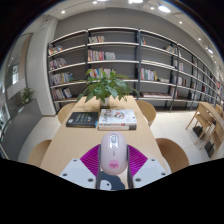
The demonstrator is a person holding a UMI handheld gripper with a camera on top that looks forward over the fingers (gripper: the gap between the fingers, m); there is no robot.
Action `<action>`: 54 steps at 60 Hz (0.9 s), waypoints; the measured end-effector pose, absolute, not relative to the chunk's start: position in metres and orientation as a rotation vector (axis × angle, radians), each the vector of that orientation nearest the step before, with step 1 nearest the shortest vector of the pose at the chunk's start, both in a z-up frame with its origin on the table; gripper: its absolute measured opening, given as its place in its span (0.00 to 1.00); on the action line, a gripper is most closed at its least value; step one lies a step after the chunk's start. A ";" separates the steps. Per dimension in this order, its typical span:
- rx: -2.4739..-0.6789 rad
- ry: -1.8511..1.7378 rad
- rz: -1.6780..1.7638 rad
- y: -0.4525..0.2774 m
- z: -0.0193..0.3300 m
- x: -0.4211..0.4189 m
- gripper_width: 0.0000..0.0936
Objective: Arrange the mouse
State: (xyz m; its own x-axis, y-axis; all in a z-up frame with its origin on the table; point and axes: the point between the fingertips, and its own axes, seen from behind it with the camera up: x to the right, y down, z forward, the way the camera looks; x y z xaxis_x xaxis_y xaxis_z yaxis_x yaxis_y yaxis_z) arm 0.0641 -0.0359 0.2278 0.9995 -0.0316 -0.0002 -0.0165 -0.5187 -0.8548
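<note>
At the bottom centre of the frame, the computer mouse (113,157) stands between the two fingers of the gripper (112,170), near the close end of the wooden table (75,140). The pink pads (101,163) seem to press on its sides, so I judge it is gripped. To do this step well, I think the mouse should be kept level and set down gently, straight with the table edge. Its shell is smooth, rounded, white with a pink middle. Above it lie two glossy books (104,119), then a leafy potted plant (108,88); bookshelves (120,55) fill the upper frame.
</note>
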 end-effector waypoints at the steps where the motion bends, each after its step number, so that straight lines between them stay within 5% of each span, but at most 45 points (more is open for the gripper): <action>1: -2.121 0.024 -0.018 -0.041 0.221 0.054 0.39; 21: -2.430 0.033 -0.009 -0.102 0.038 0.006 0.39; 30: -2.505 0.052 -0.038 -0.112 -0.012 0.011 0.39; 38: -2.483 0.051 -0.038 -0.112 -0.016 0.012 0.40; 46: -2.514 0.070 -0.003 -0.116 -0.012 0.012 0.51; 54: -2.460 0.083 -0.018 -0.114 0.019 0.019 0.82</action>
State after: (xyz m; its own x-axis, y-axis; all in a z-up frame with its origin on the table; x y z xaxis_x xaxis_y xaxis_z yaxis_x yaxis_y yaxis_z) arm 0.0186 -0.1137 0.0187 0.9979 -0.0648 -0.0081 -0.0555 -0.7757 -0.6287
